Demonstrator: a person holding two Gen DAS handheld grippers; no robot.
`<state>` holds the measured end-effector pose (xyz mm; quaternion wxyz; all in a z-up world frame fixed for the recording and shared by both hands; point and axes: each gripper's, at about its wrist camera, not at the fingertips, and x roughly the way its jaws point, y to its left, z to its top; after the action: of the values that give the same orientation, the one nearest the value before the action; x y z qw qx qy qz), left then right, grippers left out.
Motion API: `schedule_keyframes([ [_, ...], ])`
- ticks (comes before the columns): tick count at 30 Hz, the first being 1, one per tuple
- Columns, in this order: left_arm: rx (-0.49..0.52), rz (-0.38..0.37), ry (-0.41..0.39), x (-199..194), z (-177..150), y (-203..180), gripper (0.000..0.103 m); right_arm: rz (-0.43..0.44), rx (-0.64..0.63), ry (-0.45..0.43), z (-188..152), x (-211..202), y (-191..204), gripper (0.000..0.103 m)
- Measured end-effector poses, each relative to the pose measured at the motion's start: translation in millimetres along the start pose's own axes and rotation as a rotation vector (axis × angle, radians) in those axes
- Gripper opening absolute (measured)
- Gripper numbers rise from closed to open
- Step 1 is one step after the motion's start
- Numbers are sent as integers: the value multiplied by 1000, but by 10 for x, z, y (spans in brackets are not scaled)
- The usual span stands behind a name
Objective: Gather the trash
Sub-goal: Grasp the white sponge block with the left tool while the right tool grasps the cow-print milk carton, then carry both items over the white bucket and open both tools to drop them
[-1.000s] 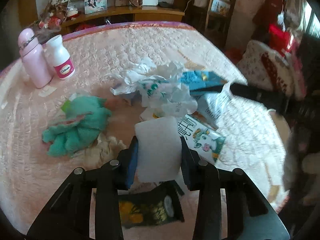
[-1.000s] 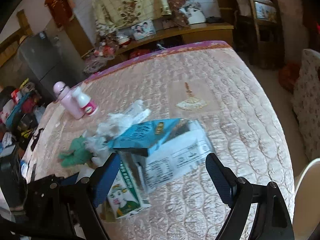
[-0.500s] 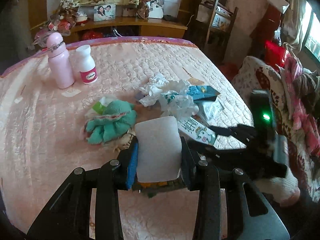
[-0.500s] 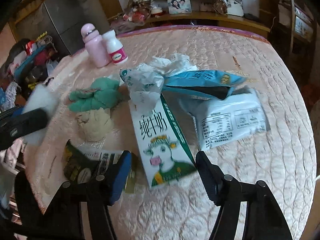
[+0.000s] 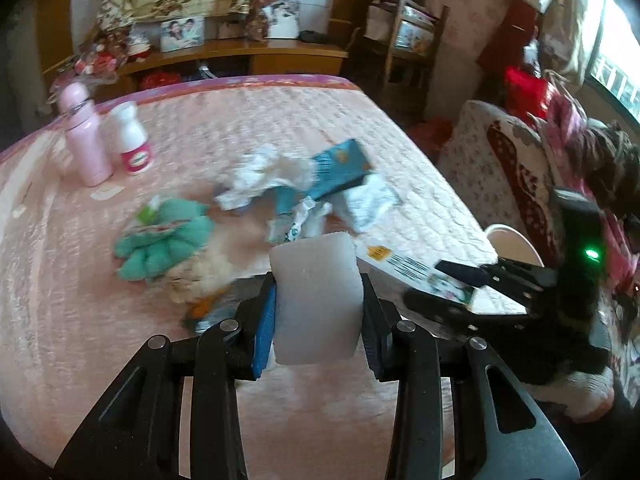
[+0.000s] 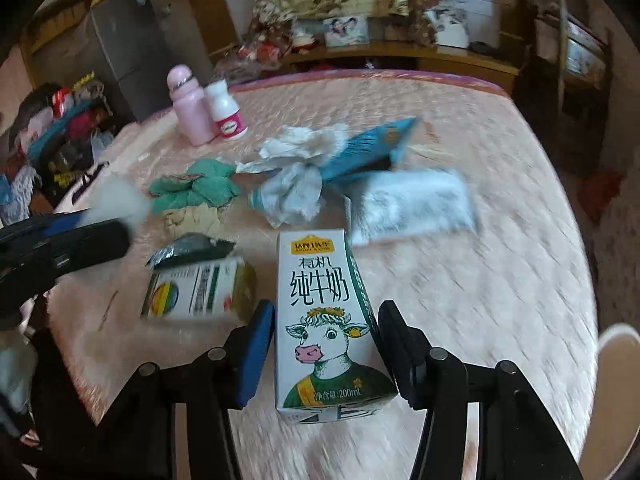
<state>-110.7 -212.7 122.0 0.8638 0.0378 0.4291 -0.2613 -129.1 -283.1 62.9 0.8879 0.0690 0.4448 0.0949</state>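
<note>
Left gripper [image 5: 318,312]: clamped on a white foam block [image 5: 316,300], held up over the near edge of the pink quilted table [image 5: 60,320]. Block looks light and spongy; both pads sit flat on its sides, no visible crushing.

Right gripper [image 6: 326,344]: jaws straddle the milk carton [image 6: 324,312], which lies flat, cow print up, base end nearest the camera. A sliver of gap shows at the left pad, so I cannot tell whether the carton is pinched yet.

Handling guess: 200 mL paperboard, likely empty, so light and easily dented. Glossy faces may slip. Best hold is across the narrow sides near the folded base, where the board is stiffest.

Outward, same table: flattened green-and-white box [image 6: 196,290] just left of the carton, dark foil wrapper [image 6: 192,250] behind it, crumpled tissue [image 6: 292,196], white plastic packet [image 6: 408,208], teal box [image 6: 368,148], green cloth [image 6: 192,190].

Far edge: pink bottle [image 6: 190,110] and white pill bottle [image 6: 226,110], upright, probably not trash.
</note>
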Motion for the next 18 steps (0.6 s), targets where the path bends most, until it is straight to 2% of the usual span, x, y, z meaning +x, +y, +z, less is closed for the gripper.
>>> schedule_keyframes([
  [4,39,-41,11,136,39,-353,35,-23,66,-12,-257,-329,-270,52],
  [7,66,-64,23,242,54,-588,35,-54,95,35,-428,-420,-450,52],
  [11,95,-74,43,357,52,-814,35,-95,74,123,-580,-356,-532,52],
  [18,117,-55,58,419,45,-937,35,-77,113,91,-563,-191,-662,52],
])
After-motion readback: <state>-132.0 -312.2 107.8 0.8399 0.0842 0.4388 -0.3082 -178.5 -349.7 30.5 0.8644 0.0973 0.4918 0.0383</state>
